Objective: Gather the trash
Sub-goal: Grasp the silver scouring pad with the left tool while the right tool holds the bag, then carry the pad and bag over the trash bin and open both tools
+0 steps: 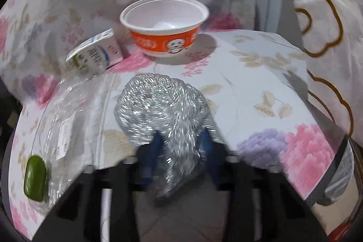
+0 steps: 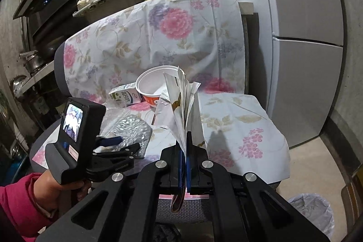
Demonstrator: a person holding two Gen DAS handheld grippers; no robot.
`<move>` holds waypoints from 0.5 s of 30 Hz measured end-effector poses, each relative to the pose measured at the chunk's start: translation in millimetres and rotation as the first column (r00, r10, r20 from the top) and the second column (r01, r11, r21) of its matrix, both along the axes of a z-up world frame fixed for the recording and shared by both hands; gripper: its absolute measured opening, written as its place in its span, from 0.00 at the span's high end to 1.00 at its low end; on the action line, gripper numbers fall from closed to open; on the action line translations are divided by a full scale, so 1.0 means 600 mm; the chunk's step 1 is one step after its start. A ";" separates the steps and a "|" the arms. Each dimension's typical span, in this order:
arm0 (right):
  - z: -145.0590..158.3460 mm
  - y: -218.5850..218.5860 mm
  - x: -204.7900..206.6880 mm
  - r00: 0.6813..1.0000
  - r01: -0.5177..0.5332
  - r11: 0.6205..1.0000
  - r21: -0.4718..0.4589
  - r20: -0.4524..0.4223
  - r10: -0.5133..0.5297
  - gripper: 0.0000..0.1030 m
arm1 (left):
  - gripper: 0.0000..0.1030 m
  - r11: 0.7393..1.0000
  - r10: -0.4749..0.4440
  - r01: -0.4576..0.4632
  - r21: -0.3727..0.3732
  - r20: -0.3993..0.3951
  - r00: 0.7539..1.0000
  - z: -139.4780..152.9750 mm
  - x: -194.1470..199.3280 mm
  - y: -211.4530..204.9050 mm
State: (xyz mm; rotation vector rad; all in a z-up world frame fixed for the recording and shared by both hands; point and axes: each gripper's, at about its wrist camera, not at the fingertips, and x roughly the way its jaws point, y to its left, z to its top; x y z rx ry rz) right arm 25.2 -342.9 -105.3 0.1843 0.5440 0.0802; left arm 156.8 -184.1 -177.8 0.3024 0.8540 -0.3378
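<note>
We read the left gripper (image 1: 181, 140) as clamped on the silvery crinkled wrapper (image 1: 158, 106): blue pads (image 1: 156, 144) press its lower part from both sides, jaws narrow. Most of the wrapper bulges ahead of the pads, resting on the floral cloth (image 1: 261, 83) over the counter.

The right gripper (image 2: 185, 151) is fully closed on a flat white packet (image 2: 181, 101) with a gold line print, which stands upright above the fingers.

Still on the counter: orange-and-white bowl (image 1: 164, 24), small milk carton (image 1: 95, 53) just left of it, and a clear plastic bottle with a green cap (image 1: 35, 176) lying at the left edge. A lined bin (image 2: 310, 212) sits on the floor, lower right in the right wrist view.

Risks, as we judge them:
- The wrapper is slick and held only at one end, so it could slide out on the lift.
- The bulk of the wrapper may drag the cloth and tip the bowl or carton.
- The packet is pinched at its bottom edge and could flop or pull free on the swing to the bin.
- Both grippers are loaded and close together, so a collision is possible.
</note>
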 end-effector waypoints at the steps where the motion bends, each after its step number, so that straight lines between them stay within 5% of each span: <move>1: 0.000 0.000 0.000 1.000 0.000 1.000 0.000 0.000 0.000 0.98 | 0.87 1.000 -0.015 0.015 -0.010 0.002 1.000 0.001 0.001 0.000; 5: 0.009 0.000 -0.007 1.000 0.011 1.000 -0.007 0.013 -0.011 0.98 | 0.91 0.984 -0.039 0.045 -0.172 0.036 0.999 0.041 -0.013 0.025; 9: 0.024 -0.005 -0.014 0.999 0.021 1.000 0.004 0.031 -0.021 0.97 | 0.91 0.918 -0.068 0.094 -0.385 0.082 0.994 0.120 -0.050 0.071; 15: 0.040 -0.003 -0.020 0.999 0.020 0.999 0.041 0.049 -0.022 0.97 | 0.91 0.877 -0.080 0.130 -0.463 0.126 0.989 0.176 -0.099 0.100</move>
